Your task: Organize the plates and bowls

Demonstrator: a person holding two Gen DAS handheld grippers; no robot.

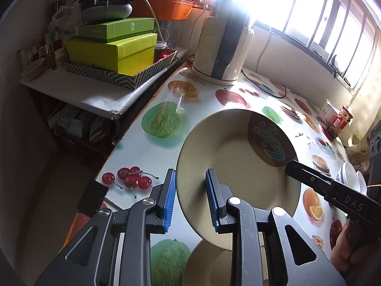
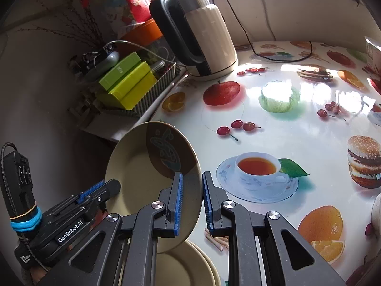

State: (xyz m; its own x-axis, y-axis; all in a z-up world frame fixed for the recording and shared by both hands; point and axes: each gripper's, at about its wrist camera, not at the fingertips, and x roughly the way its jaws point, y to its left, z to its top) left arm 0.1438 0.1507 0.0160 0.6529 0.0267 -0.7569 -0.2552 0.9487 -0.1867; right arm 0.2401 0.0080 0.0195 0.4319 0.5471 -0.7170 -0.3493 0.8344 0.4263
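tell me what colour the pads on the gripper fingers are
Blue, ribbed pads, clearest in the right wrist view.

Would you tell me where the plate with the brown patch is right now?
The plate is tilted above the fruit-print table, gripped at opposite rims by the left gripper and right gripper, directly over the stacked plates, in front of the kettle.
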